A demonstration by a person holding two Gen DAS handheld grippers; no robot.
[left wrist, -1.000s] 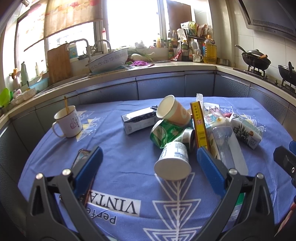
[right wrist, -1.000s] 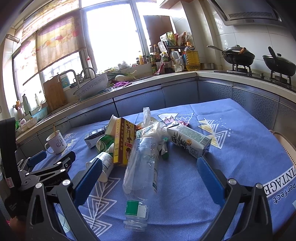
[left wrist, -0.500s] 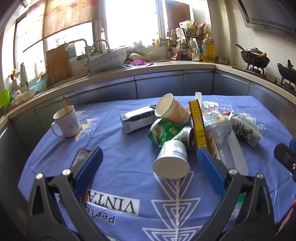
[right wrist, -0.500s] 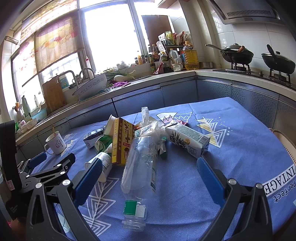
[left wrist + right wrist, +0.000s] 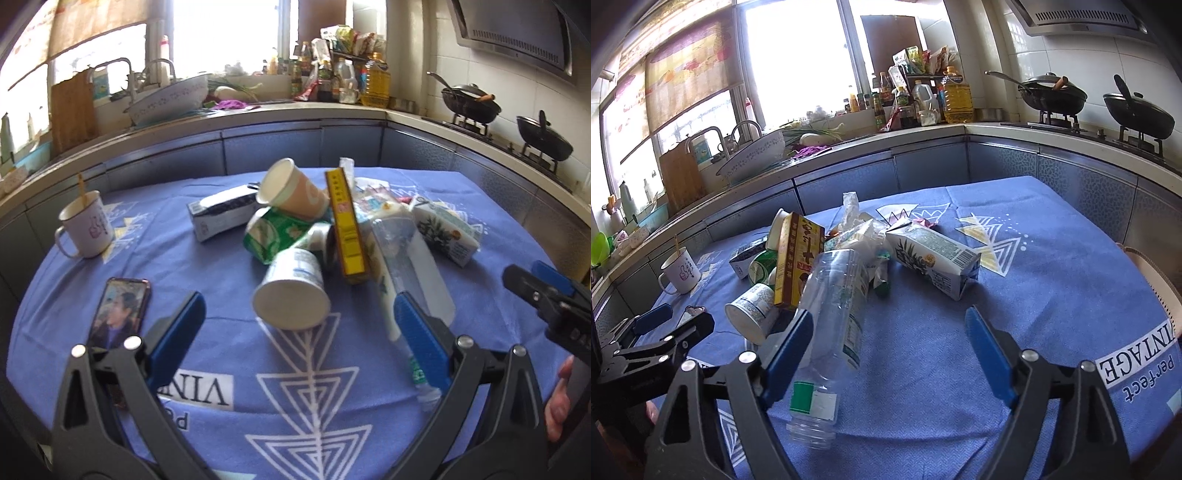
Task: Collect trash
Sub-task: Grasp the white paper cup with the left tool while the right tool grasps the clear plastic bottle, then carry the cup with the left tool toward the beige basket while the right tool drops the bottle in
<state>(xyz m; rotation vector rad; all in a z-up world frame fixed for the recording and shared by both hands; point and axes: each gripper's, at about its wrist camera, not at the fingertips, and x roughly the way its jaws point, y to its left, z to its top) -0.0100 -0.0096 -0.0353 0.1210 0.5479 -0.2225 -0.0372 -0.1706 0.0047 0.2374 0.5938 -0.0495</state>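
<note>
Fingers (image 5: 184,325) of my left gripper (image 5: 295,325) spread wide, nothing btwn them; right gripper (image 5: 886,339) same, gaping and empty. Both hover low over the bench (image 5: 369,417) w/ blue cloth.

Progress, my guess: barely begun. Whole trash pile (image 5: 332,236) sits mid-bench, nothing lifted, no bin in view.

Left to right in left view: mug (image 5: 85,225) at 10 o'clock and phone (image 5: 120,314) at 9, prob not trash. Then dark carton (image 5: 221,214) at 11, tan paper cup (image 5: 291,190) tipped on top of green cup (image 5: 275,236) at 12, white cup (image 5: 291,293) on its side just ahead of my fingers, base toward me. Yellow box (image 5: 347,225) stands on edge at 1, clear bottle (image 5: 410,273) lies along my right finger, milk carton (image 5: 447,232) at 2.

Right view: bottle (image 5: 834,306) crumpled-looking, touching left finger (image 5: 790,350); carton (image 5: 934,258) at 12, lying flat.
</note>
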